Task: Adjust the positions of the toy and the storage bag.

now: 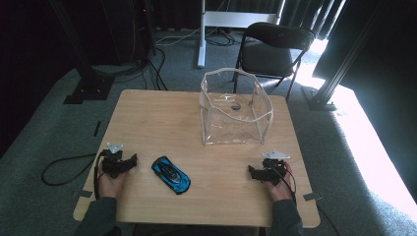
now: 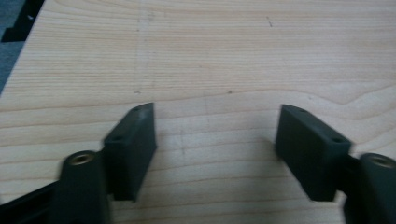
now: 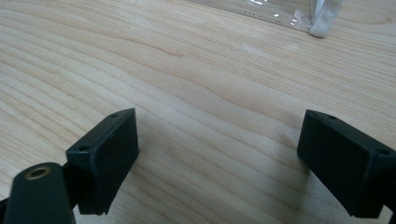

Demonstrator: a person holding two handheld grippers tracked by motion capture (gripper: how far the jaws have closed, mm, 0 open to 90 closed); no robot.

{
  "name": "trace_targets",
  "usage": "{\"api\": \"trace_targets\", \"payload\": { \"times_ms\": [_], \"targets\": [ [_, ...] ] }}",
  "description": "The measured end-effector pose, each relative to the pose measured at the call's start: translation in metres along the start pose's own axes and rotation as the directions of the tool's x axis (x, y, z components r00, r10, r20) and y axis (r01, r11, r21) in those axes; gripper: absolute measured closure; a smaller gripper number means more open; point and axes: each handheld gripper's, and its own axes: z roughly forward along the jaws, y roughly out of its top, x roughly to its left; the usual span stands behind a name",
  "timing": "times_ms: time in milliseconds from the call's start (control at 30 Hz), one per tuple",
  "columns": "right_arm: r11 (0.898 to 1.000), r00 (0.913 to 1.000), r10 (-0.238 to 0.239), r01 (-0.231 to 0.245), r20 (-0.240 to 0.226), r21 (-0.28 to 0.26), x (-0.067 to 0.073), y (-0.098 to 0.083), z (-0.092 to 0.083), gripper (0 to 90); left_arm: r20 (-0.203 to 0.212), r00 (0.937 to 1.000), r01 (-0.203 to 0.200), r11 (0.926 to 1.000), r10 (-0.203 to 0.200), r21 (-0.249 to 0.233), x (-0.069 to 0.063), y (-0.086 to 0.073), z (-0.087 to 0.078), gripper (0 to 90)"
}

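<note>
On the pale wooden worktop, the left tongs rest with jaws apart and nothing between them, just left of the small blue and black toy car, which lies flat near the front edge. The right tongs also stand open and empty, well right of the car. The clear plastic open-topped bag stands upright behind.

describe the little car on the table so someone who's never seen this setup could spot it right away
Start at the wooden table, with its clear plastic bag standing open toward the far edge. Come back to the near edge, where the left gripper and right gripper rest; between them, closer to the left one, lies the toy car. It is the one bright blue thing there, glossy with black trim, angled diagonally.
</note>
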Motion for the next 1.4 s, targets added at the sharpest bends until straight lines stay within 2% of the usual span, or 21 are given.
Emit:
{"api": "trace_targets", "payload": {
  "times_ms": [133,267,333,467,667,800,933,967,1000,1033,1100,1133,1233,1333,1400],
  "targets": [
    [1.0,1.0,0.002,-0.002,0.002,0.0,0.0,0.0,0.0,11.9,0.005,1.0,-0.007,1.0,0.007,0.002,-0.001,0.0,0.0,33.6],
    [1.0,1.0,0.005,-0.005,0.005,0.001,0.001,-0.001,-0.002,12.0,-0.028,0.9991,-0.031,0.9995,0.032,0.01,-0.003,0.001,0.0,28.9],
    [1.0,1.0,0.006,-0.006,0.007,0.001,0.001,-0.002,-0.002,12.1,-0.027,0.9991,-0.031,0.9995,0.031,0.009,-0.003,0.001,0.0,27.1],
    [1.0,1.0,0.003,-0.003,0.004,-0.002,0.001,-0.001,-0.001,13.8,0.003,0.9998,-0.021,0.9997,0.021,0.016,0.0,0.001,0.0,27.2],
    [1.0,0.9998,0.012,-0.012,0.014,-0.003,0.001,-0.001,-0.001,14.0,0.024,0.999,-0.038,0.999,0.038,0.022,-0.002,0.002,0.0,28.3],
    [1.0,0.9998,0.013,-0.013,0.016,-0.004,0.001,0.0,-0.001,13.7,0.035,0.998,-0.054,0.9979,0.052,0.038,-0.004,0.006,-0.002,33.9],
    [1.0,0.9999,0.01,-0.01,0.01,0.002,0.001,0.0,0.0,11.9,0.051,0.9968,-0.064,0.9975,0.062,0.03,-0.009,0.01,-0.005,36.8],
    [1.0,0.9999,0.012,-0.012,0.01,0.009,0.001,0.001,0.0,11.9,0.089,0.9937,-0.07,0.9974,0.069,0.014,-0.015,0.017,-0.007,36.8],
    [0.999,0.9999,0.011,-0.011,0.01,0.04,0.003,0.006,-0.002,23.8,0.102,0.9919,-0.076,0.997,0.075,0.008,-0.019,0.02,-0.008,37.6],
    [0.999,0.9999,0.01,-0.011,0.013,0.046,0.003,0.008,-0.003,31.1,0.114,0.9902,-0.082,0.9966,0.081,0.003,-0.022,0.023,-0.009,38.1],
    [0.999,0.9995,-0.003,0.002,0.032,0.043,0.003,0.012,-0.005,38.8,0.141,0.9843,-0.106,0.9943,0.107,-0.014,-0.033,0.03,-0.01,38.1],
    [0.999,0.9997,-0.002,0.001,0.024,0.035,0.002,0.014,-0.006,43.6,0.154,0.9796,-0.128,0.9916,0.129,-0.021,-0.039,0.036,-0.011,38.1],
    [1.0,0.9998,0.01,-0.01,0.019,-0.009,-0.004,0.022,-0.01,48.9,0.188,0.9695,-0.152,0.9873,0.158,-0.048,-0.053,0.049,-0.013,37.3],
    [0.998,0.9992,0.041,-0.04,0.002,-0.051,-0.012,0.029,-0.012,55.9,0.216,0.9555,-0.19,0.9794,0.201,-0.068,-0.069,0.064,-0.014,35.9],
    [0.995,0.9984,0.056,-0.057,-0.011,-0.077,-0.018,0.034,-0.012,56.9,0.235,0.9472,-0.205,0.9755,0.218,-0.079,-0.08,0.073,-0.013,35.6]
  ]
}}
